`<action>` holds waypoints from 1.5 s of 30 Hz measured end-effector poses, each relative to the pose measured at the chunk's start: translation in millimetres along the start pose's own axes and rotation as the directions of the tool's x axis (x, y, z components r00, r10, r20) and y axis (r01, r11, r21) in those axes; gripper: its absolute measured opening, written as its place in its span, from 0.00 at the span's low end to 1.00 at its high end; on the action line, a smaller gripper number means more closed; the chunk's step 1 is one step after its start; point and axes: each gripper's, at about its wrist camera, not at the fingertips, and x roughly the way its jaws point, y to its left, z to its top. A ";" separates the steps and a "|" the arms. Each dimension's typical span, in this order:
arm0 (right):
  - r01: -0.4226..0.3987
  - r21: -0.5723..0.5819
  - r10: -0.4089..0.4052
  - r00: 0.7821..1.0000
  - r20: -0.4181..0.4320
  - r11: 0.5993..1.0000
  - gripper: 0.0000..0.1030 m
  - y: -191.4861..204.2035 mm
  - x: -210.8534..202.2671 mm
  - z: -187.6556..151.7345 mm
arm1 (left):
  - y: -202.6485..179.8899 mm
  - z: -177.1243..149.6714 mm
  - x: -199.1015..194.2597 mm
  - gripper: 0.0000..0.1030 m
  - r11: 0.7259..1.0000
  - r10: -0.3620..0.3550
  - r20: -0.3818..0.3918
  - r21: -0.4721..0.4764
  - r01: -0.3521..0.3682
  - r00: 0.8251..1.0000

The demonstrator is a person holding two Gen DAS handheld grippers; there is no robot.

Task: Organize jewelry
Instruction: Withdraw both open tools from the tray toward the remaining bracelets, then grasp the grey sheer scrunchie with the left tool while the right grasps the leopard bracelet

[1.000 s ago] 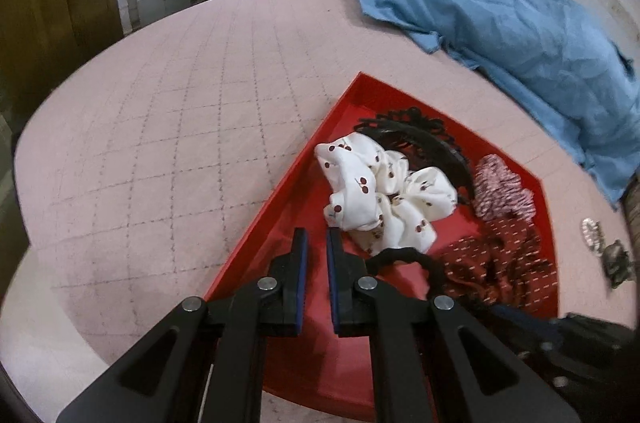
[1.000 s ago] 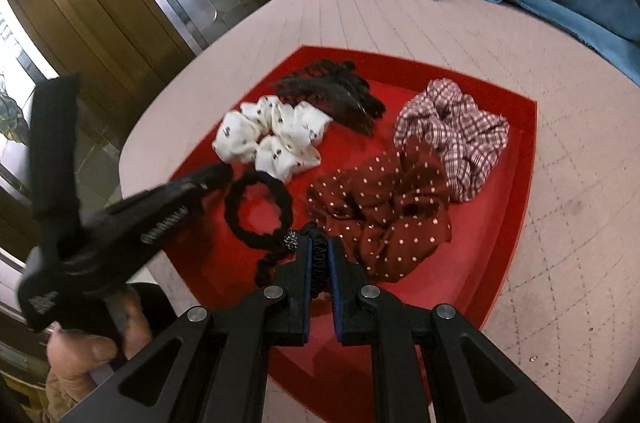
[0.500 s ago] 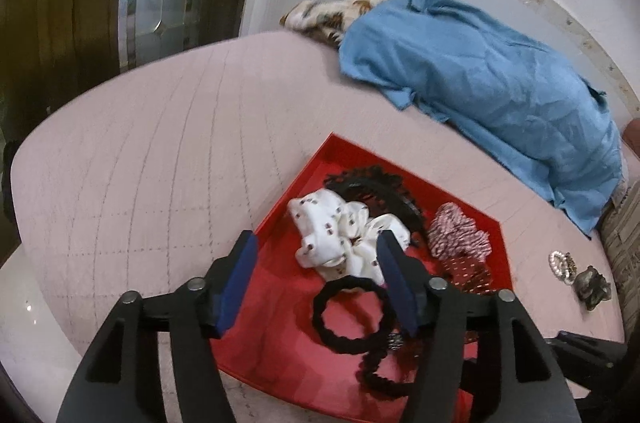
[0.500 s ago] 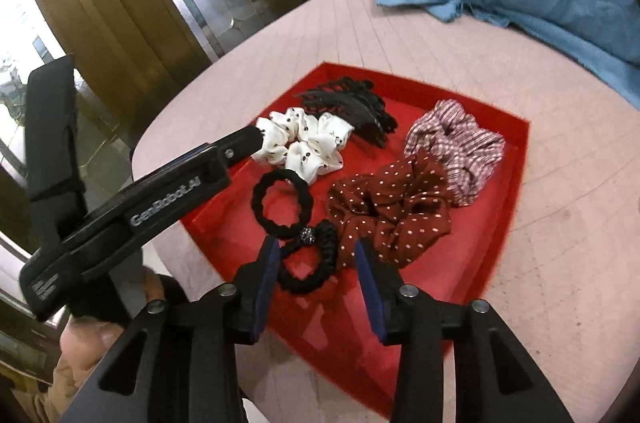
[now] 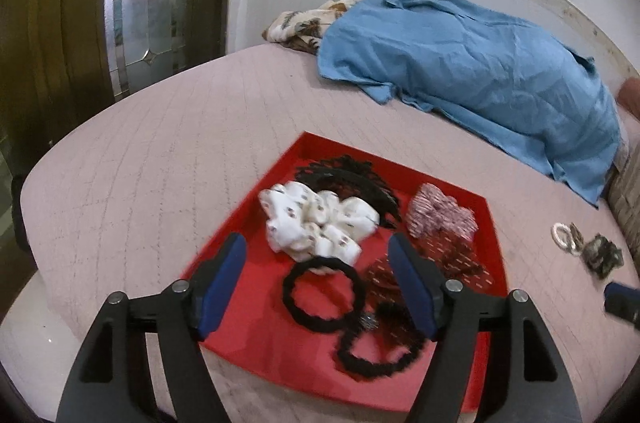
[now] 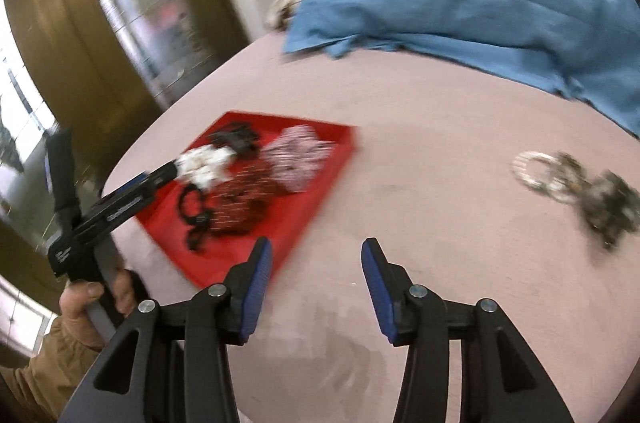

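Right gripper (image 6: 316, 287) has just been opening, with nothing in it, above the pink bed (image 6: 420, 127). Left gripper (image 5: 318, 281) opened too, over the red tray (image 5: 256, 335) of hair ties. Loose jewelry (image 6: 576, 183) lies well apart; a fast grab could knock it away.

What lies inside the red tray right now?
The red tray holds a white spotted scrunchie, a black claw clip behind it, a plaid scrunchie, a dark red dotted scrunchie and two joined black hair ties. Anything beneath them is hidden.
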 end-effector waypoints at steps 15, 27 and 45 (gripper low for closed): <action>0.194 0.346 -0.246 0.962 0.114 0.918 0.52 -189.4 -88.8 -24.8 | -107.4 -7.1 -62.5 0.75 0.972 -0.152 -0.068 0.169 0.161 0.986; 0.186 0.530 -0.326 0.928 0.182 0.827 0.52 -286.4 -86.0 -12.0 | -175.4 -35.7 -48.0 0.75 0.928 -0.146 -0.163 0.320 0.192 0.976; -0.316 0.388 0.258 0.946 0.195 0.866 0.11 -245.9 -41.9 0.6 | -208.8 -54.5 -41.5 0.75 0.900 -0.129 -0.227 0.383 0.210 0.965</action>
